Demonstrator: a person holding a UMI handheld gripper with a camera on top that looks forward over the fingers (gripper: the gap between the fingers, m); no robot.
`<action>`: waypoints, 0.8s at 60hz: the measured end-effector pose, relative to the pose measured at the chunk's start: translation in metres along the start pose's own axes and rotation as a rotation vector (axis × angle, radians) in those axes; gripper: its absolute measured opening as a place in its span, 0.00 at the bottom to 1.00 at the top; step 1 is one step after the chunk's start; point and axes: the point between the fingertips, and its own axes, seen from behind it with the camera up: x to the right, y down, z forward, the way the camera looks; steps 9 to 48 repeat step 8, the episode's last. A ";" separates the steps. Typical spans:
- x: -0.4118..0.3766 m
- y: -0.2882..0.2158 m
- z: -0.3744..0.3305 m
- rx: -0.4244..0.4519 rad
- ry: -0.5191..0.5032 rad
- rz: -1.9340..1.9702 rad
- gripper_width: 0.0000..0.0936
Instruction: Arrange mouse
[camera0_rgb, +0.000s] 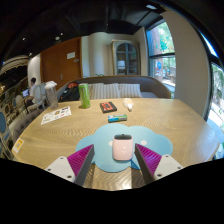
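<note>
A pale pink mouse (122, 147) lies on a light blue round mat (105, 138) on the wooden table (60, 135). My gripper (115, 158) is open, its magenta pads (83, 160) wide apart at either side of the mouse. The mouse rests on the mat between the fingertips, with a gap at each side. Nothing is held.
Beyond the mat lie a small dark object (117, 119), a brown book (108, 106), a green bottle (85, 96), a white item (128, 104) and papers (56, 115). A sofa (115, 86) stands behind the table. A person (37, 93) is far left.
</note>
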 end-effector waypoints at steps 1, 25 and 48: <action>-0.004 0.001 -0.006 0.005 -0.011 -0.006 0.90; -0.018 0.015 -0.045 0.035 -0.042 -0.029 0.91; -0.018 0.015 -0.045 0.035 -0.042 -0.029 0.91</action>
